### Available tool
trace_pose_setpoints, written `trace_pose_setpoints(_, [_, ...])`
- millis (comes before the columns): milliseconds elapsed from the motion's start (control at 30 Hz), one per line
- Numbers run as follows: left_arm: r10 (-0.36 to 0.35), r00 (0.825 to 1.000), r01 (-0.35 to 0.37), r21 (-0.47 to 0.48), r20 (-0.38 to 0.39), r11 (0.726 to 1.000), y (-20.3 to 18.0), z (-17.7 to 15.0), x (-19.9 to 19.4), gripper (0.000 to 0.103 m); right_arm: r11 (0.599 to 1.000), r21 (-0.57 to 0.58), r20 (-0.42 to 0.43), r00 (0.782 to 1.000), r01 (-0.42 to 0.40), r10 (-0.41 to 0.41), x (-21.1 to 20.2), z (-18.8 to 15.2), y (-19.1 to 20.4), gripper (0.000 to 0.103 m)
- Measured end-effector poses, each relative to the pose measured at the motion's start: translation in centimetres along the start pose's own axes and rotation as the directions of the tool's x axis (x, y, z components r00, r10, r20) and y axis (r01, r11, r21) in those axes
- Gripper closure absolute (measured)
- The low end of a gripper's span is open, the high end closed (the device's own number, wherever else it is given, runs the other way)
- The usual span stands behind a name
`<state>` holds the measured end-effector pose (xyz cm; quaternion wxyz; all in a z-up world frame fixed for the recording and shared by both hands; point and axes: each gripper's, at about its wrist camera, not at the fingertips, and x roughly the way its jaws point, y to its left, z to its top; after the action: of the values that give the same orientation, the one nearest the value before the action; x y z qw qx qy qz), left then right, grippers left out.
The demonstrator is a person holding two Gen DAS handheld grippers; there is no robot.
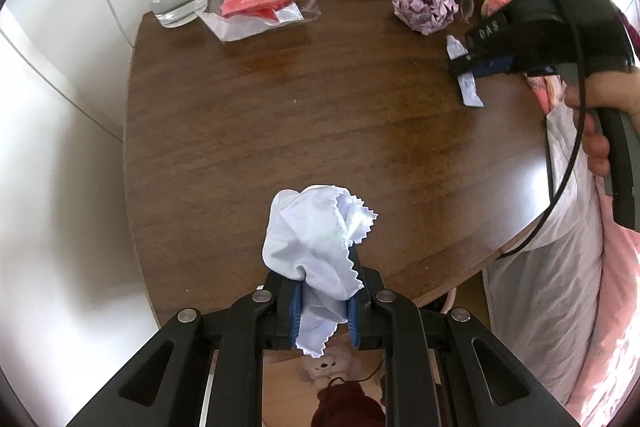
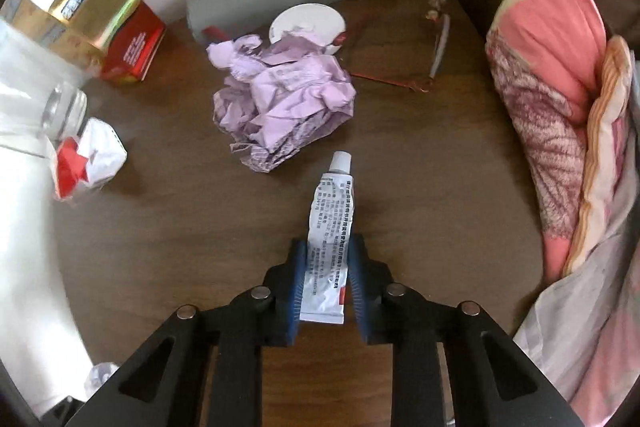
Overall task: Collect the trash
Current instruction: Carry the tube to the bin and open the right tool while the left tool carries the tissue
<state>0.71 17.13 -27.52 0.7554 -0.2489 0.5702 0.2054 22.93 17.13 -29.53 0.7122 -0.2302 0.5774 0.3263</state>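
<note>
The left gripper (image 1: 323, 311) has its jaws nearly closed on a white cloth (image 1: 316, 235), held above the near edge of the bench (image 1: 280, 99). The right gripper (image 2: 325, 287) has narrow jaws around the lower half of a small white tube (image 2: 328, 235), capped end pointing away; whether both pads press it is hard to tell.

The tube is thin and crinkled, so it may slip or swing loose if lifted fast. The loose cloth could snag on the bench edge.

No bin is visible in either view. A clear glass jar (image 1: 180, 1) stands at the far left, holding what looks like water. A crumpled lilac paper (image 2: 280, 99) and a plastic wrapper with red paper (image 1: 256, 7) lie uncollected.
</note>
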Motion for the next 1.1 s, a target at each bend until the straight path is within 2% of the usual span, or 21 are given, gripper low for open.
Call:
trace_pose_setpoints(67, [0.001,1.0,-0.001,-0.002,0.007,1.0,0.1,-0.1,-0.2,0.084,1.0,-0.022,-0.007,1.0,0.002,-0.003,-0.1,-0.1,-0.1,0.081])
trace_pose_setpoints(167, [-0.001,1.0,0.001,-0.006,0.01,1.0,0.3,0.1,-0.2,0.084,0.997,0.025,0.01,0.997,-0.077,0.077,-1.2,-0.8,-1.1,0.081])
trace_pose_setpoints(367, [-0.018,1.0,0.017,0.01,0.007,1.0,0.0,-0.1,-0.1,0.084,0.981,0.009,0.069,0.979,-0.194,0.193,-5.8,-4.6,-3.3,0.081])
trace_pose_setpoints(500, [-0.043,0.999,0.043,-0.003,0.004,0.999,-0.3,-0.3,0.0,0.084,0.964,-0.005,0.083,0.96,-0.266,0.266,-8.7,-9.5,-4.6,0.081])
trace_pose_setpoints(633, [-0.064,0.998,0.063,-0.012,-0.01,0.998,-0.8,-0.7,0.4,0.084,0.955,0.001,0.028,0.954,-0.297,0.297,-9.9,-15.6,-6.4,0.081])
trace_pose_setpoints(767, [-0.101,0.995,0.101,-0.018,-0.012,0.995,-1.5,-0.9,0.5,0.084,0.945,0.059,-0.06,0.943,-0.323,0.326,-8.2,-21.2,-7.2,0.081])
trace_pose_setpoints(867, [-0.109,0.994,0.109,-0.02,-0.024,0.994,-2.1,-1.1,0.6,0.084,0.93,0.135,-0.112,0.927,-0.342,0.357,-7.1,-24.4,-7.9,0.081])
trace_pose_setpoints(967, [-0.102,0.994,0.102,0.003,-0.034,0.995,-3.0,-1.6,0.5,0.084,0.9,0.231,-0.14,0.903,-0.37,0.407,-5.6,-26.8,-8.8,0.081])
trace_pose_setpoints(1100, [-0.104,0.993,0.105,0.027,-0.048,0.994,-4.2,-2.2,0.6,0.084,0.876,0.285,-0.126,0.89,-0.39,0.437,-4.3,-27.5,-8.8,0.081])
